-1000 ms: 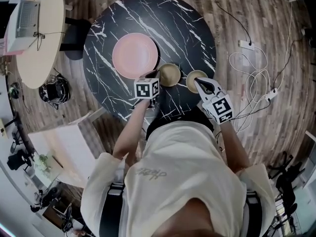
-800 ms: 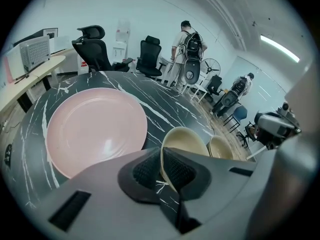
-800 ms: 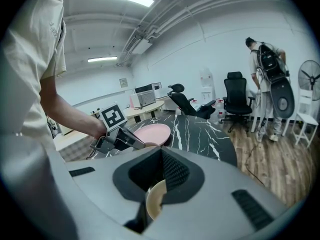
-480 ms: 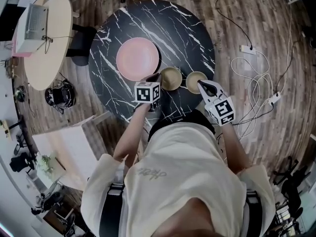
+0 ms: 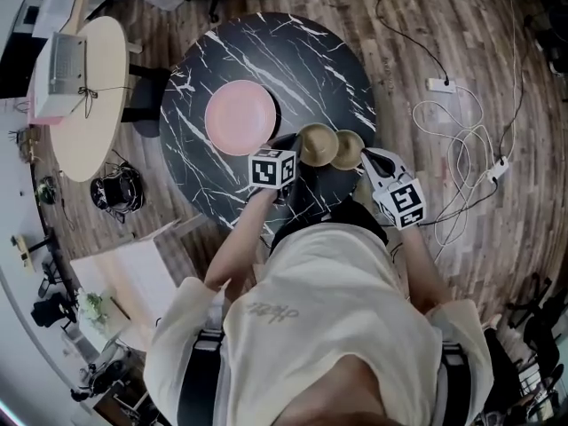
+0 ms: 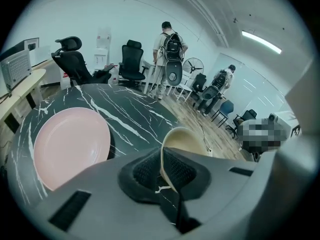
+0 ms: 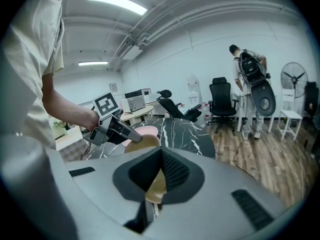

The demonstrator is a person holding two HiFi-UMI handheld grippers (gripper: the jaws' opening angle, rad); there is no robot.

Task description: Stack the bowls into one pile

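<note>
On the black marble table (image 5: 266, 51) lies a pink plate (image 5: 238, 118) (image 6: 70, 146). My left gripper (image 5: 291, 140) (image 6: 167, 171) is shut on the rim of a beige bowl (image 5: 315, 142) (image 6: 186, 140), which hangs tilted above the table just right of the plate. My right gripper (image 5: 365, 156) (image 7: 156, 181) is shut on the rim of a second, tan bowl (image 5: 348, 149) (image 7: 155, 186). In the head view the two bowls meet edge to edge near the table's front rim. The right gripper view shows the left gripper (image 7: 131, 135) and its bowl (image 7: 144, 143) close ahead.
A beige side table (image 5: 84, 105) with a grey device stands left of the marble table. Cables and a power strip (image 5: 441, 85) lie on the wooden floor at the right. Office chairs (image 6: 131, 54) and standing persons (image 6: 170, 49) are beyond the table.
My left gripper has lifted its bowl and carried it right, toward the other bowl. The gap between the two bowls has closed. My right gripper has shifted slightly left with its bowl.
</note>
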